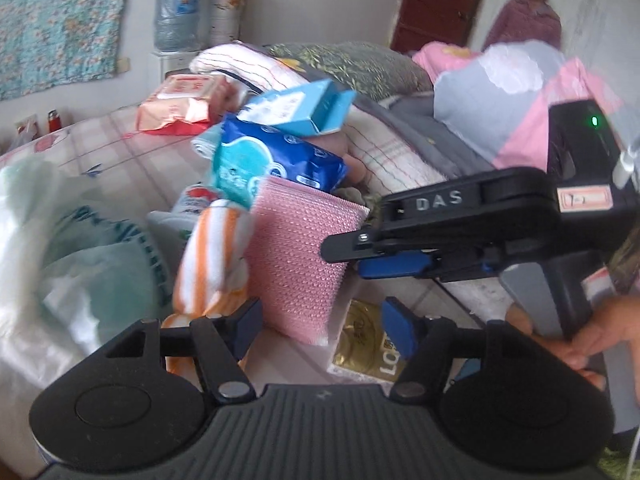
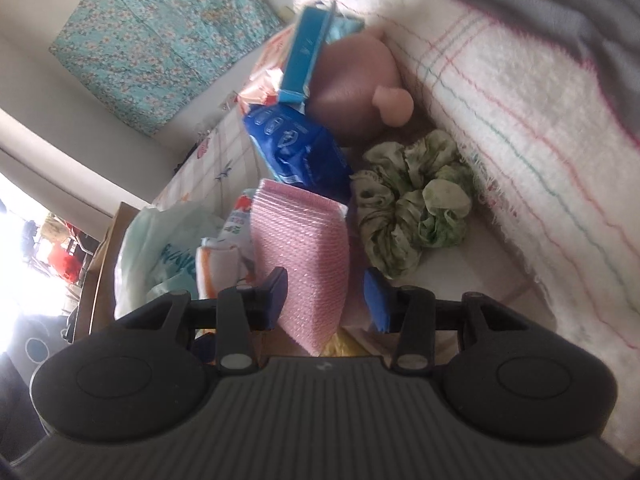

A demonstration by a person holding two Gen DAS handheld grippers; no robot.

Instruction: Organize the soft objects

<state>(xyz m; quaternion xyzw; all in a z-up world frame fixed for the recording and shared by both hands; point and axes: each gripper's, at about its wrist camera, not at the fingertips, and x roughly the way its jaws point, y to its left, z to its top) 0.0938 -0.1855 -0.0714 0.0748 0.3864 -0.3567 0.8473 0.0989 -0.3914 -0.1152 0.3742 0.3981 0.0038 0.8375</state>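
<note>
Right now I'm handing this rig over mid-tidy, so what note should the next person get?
Left gripper: jaws open, empty, beside the orange-striped towel.
Right gripper: jaws straddle the pink bubble-wrap pouch; grip unclear.
Green fabric scrunchie and blue tissue pack lie jumbled on the checked bed sheet.
Done: nothing visibly sorted.
Left: nearly everything.

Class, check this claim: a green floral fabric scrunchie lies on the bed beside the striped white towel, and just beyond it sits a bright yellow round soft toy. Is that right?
One detail is wrong. The round soft toy beyond the green floral fabric scrunchie is pinkish-brown, not bright yellow. The scrunchie does lie beside the striped white towel. The right wrist view shows this.
</note>
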